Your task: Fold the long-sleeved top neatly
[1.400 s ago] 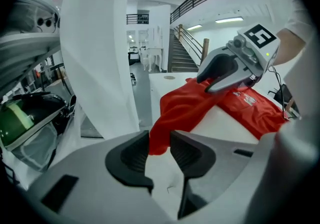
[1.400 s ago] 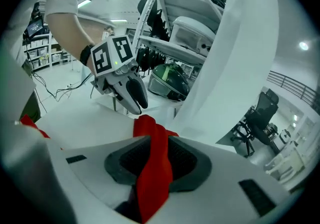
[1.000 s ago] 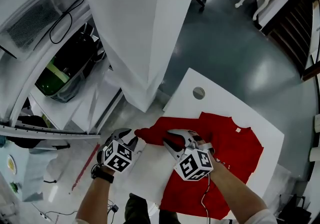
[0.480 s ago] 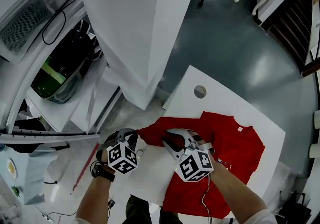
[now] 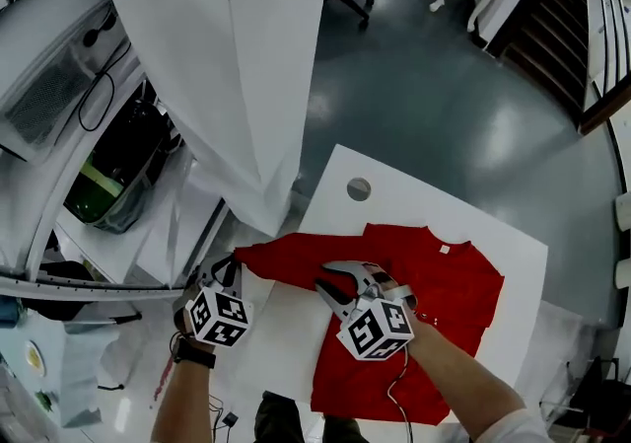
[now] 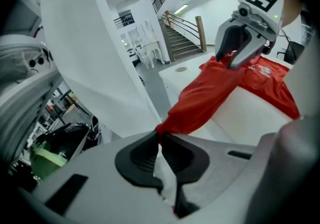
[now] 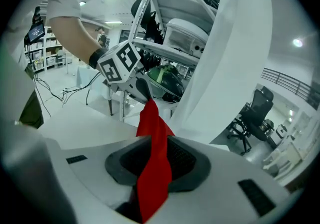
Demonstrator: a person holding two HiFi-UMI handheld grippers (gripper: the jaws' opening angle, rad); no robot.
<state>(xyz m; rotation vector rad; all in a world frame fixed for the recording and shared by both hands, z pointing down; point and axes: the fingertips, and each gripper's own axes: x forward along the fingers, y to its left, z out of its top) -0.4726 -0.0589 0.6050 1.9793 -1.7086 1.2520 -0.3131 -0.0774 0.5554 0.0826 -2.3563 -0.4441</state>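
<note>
At 8 o'clock of the white counter [image 5: 414,202], the left gripper [image 5: 233,268] has its jaws just closed, clenched on the sleeve cuff [image 5: 248,254]. The right gripper's [image 5: 330,285] jaws grasp the same sleeve mid-length, with the red long-sleeved top [image 5: 434,283] spread flat toward 3 o'clock.

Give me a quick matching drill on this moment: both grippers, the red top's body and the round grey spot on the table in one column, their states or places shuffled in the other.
1 left gripper
2 right gripper
3 red top, its body
4 round grey spot

A lies spread on the white table
B jaws shut on the end of the sleeve
C on bare table, apart from the top
D jaws shut on the sleeve nearer the shoulder

Pairs: 1-B, 2-D, 3-A, 4-C. The left jaws have just been closing, and the sleeve end is between them.
</note>
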